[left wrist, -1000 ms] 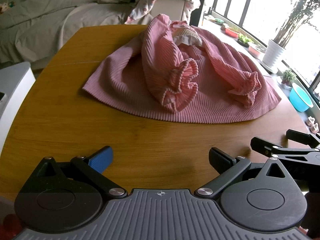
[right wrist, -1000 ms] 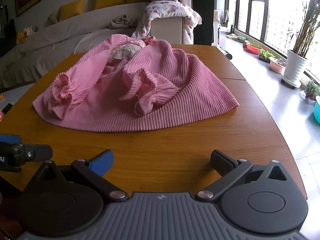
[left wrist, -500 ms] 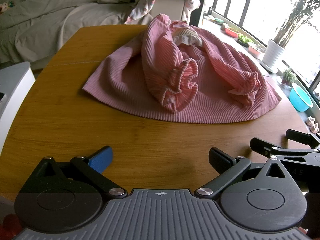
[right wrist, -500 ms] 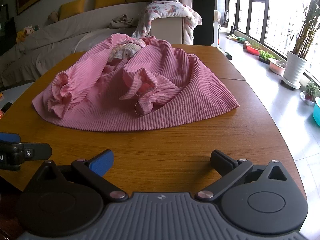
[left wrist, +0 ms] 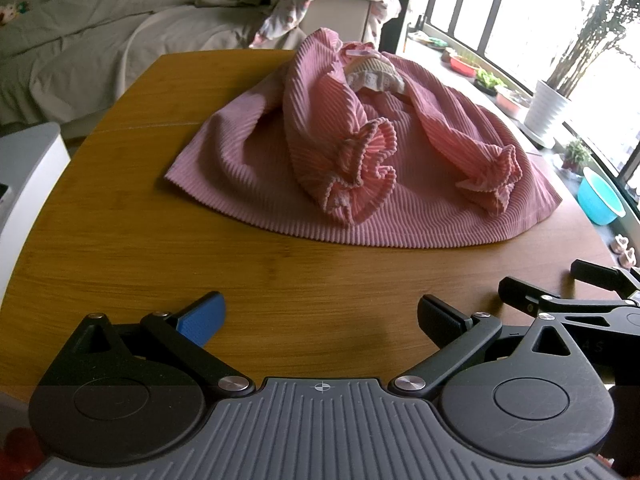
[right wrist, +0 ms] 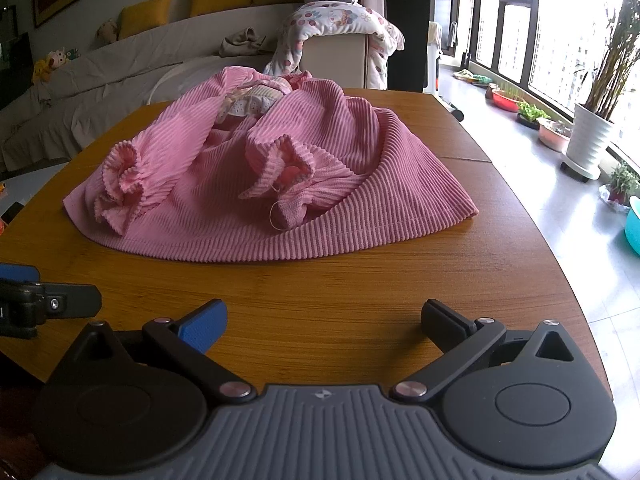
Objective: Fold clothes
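- Pink ribbed corduroy child's dress lies spread in the middle of the round wooden table, hem toward us, collar at the far side.
- Both ruffled-cuff sleeves are already crossed in over the front: one ruffled cuff near its left edge, the other ruffled cuff near the centre.
- Our left gripper is spread wide, nothing in it, over bare wood short of the hem.
- Our right gripper is the same: wide, empty, clear of the cloth.
- Likely next step, we think: take the hem at both corners and fold it up toward the collar.
- Doing it well: pinch both layers of hem, lift together and evenly so the sleeves stay tucked.
- Risk: thick ribbed fabric bunches; a dragging pad could pull a cuff out.
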